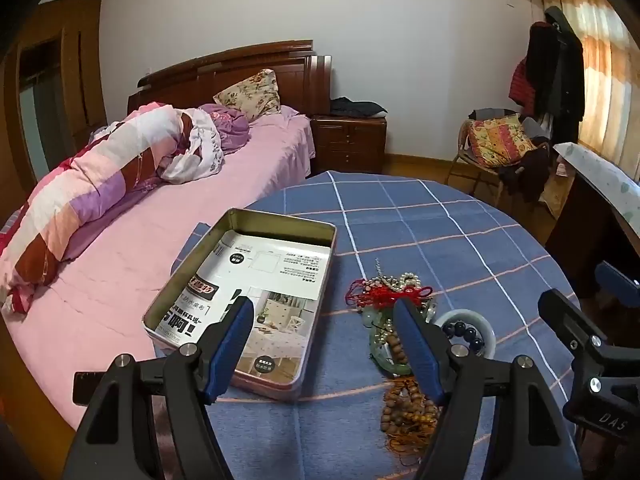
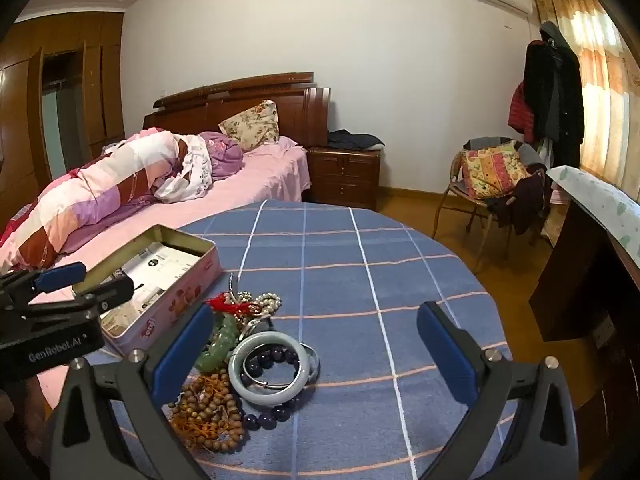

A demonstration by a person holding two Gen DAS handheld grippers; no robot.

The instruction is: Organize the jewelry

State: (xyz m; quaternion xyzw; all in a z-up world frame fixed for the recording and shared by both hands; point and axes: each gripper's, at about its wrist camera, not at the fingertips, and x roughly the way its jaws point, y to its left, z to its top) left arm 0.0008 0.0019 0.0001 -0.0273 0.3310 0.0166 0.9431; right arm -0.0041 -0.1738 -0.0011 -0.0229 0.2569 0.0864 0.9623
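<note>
An open pink tin box (image 1: 192, 280) (image 2: 176, 300), lined with printed paper, lies on the blue checked table. To its right sits a heap of jewelry (image 1: 394, 320): a pale jade bangle (image 2: 269, 368) around dark purple beads (image 2: 276, 358), a green jade piece (image 2: 219, 346), brown wooden beads (image 2: 208, 408) (image 1: 404, 404), red cord (image 1: 384, 294) and pearls (image 2: 269, 302). My left gripper (image 1: 324, 320) hovers open above the box's near edge and the heap. My right gripper (image 2: 316, 334) hovers open above the bangle. Neither holds anything.
The round table (image 2: 360, 256) carries a blue checked cloth. A bed (image 1: 140, 216) with pink sheets stands left of it. A nightstand (image 2: 344, 176), a chair with cushions (image 2: 492, 176) and a desk edge (image 2: 600, 208) are behind and right.
</note>
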